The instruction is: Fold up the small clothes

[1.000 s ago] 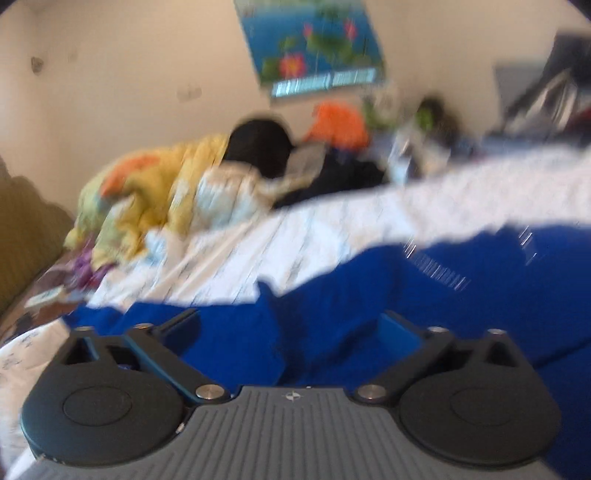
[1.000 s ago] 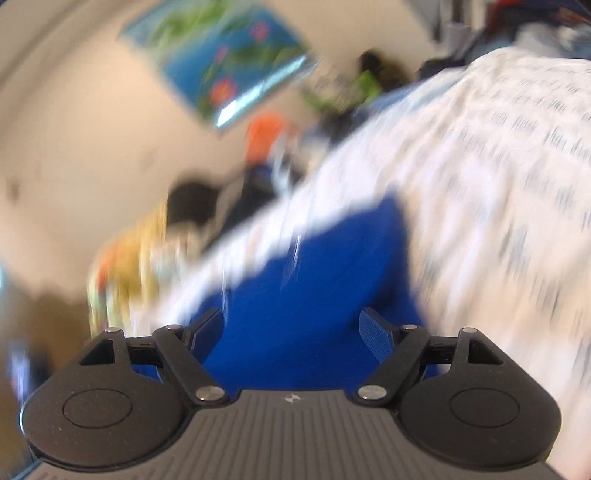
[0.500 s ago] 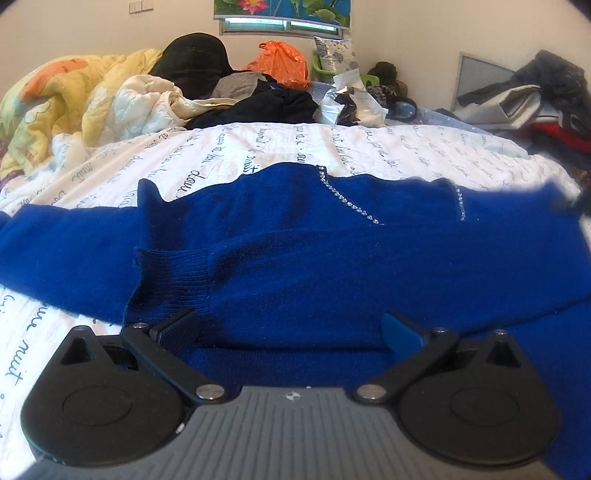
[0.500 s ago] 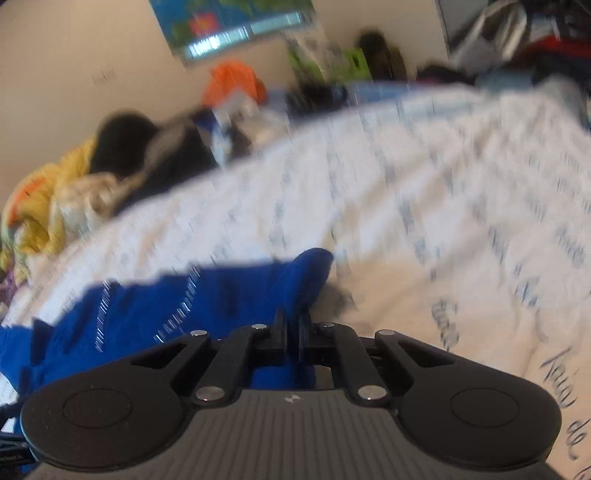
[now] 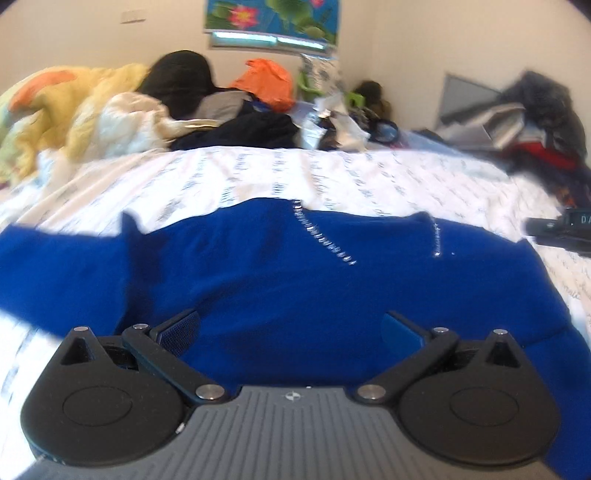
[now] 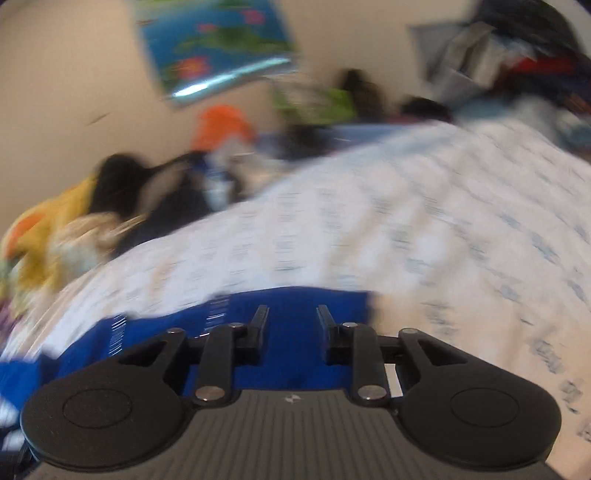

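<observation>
Blue knit sweater (image 5: 295, 280) lies spread across the bed (image 5: 369, 177), on a white sheet printed with script; a line of small sparkling stones runs down from its neckline. Left gripper (image 5: 291, 328) hovers low over the near part of the sweater, jaws wide, nothing between the pads. Right gripper (image 6: 291, 319) sits over the sweater's edge, jaws at a narrow gap and just been opening; blue fabric shows behind them, none pinched. View blurred. Beyond the bed: yellow quilt (image 5: 74, 107), dark clothes, orange bag (image 5: 266, 85), flower poster (image 5: 273, 18) on the wall.
</observation>
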Motion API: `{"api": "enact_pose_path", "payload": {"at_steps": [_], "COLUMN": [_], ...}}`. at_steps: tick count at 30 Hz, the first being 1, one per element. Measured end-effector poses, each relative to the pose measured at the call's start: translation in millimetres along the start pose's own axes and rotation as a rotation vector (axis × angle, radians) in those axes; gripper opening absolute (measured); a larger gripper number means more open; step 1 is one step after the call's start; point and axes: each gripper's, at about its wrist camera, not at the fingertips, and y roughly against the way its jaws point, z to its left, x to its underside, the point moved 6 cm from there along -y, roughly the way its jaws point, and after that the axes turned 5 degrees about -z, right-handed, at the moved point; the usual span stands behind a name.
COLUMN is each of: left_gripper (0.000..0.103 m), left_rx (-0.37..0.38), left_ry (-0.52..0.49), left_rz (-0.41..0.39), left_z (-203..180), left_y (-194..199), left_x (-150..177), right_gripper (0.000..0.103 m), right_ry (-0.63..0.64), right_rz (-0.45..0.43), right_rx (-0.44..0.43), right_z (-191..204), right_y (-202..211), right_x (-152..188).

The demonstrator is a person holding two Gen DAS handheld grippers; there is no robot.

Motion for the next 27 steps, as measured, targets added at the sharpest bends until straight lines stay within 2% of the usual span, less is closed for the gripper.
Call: {"api": "enact_pose_path", "payload": {"at_steps": [2,3,4,5,6,7,9,12,14,17,18,20,23,24,25,27], "left_gripper": [0.103,0.103,0.103,0.103,0.103,0.103,0.102,0.103,0.103,0.103,0.103,0.103,0.102,0.1,0.092,0.082], "left_rx": [-0.042,-0.05,-0.033,-0.029,-0.016,-0.008,-0.007,-0.042,-0.14,-0.357,-0.427,-0.501,-0.517,-0.487,-0.456,-0.423], "left_ry": [-0.04,-0.03,-0.01,-0.026,-0.032,-0.042,-0.043,0.02,0.081,0.262,0.362,0.598,0.876,0.937,0.978,1.009], "left_rz": [0.077,0.123,0.084,0.079,0.078,0.08,0.076,-0.033,-0.121,-0.164,-0.153,-0.132,-0.089,-0.064,-0.044,-0.049], "left_z": [-2,2,7,10,12,13,19,56,103,209,251,332,419,435,444,452], "left_y": [-25,-38,-38,-40,-39,-37,-30,2,21,33,34,36,31,25,19,13], "left_x": [0,5,4,5,5,6,6,-4,-16,-29,-29,-24,-5,0,2,4], "right_gripper": [0.04,0.04,0.04,0.041,0.052,0.055,0.055,0.056,0.056,0.056,0.056,0.057,0.057,0.057,0.057,0.057], "right_ry": [0.098,0.146,0.194,0.247,0.303,0.305,0.272,0.29,0.283,0.288,0.289,0.289,0.29,0.29,0.289,0.291], "right_rz": [0.074,0.118,0.158,0.14,0.101,0.085,0.087,0.087,0.086,0.086,0.086,0.086,0.086,0.086,0.086,0.086], "right_rx": [-0.046,-0.025,0.029,0.057,0.066,0.076,0.058,0.065,0.061,0.064,0.065,0.064,0.064,0.063,0.063,0.064], "right_z": [28,33,32,30,29,25,19,21,19,21,22,22,22,22,22,22], "right_y": [-13,-24,-35,-38,-35,-34,-33,-34,-33,-35,-35,-35,-35,-35,-35,-35], "right_x": [17,28,39,47,54,55,54,53,53,52,52,52,52,52,52,52]}}
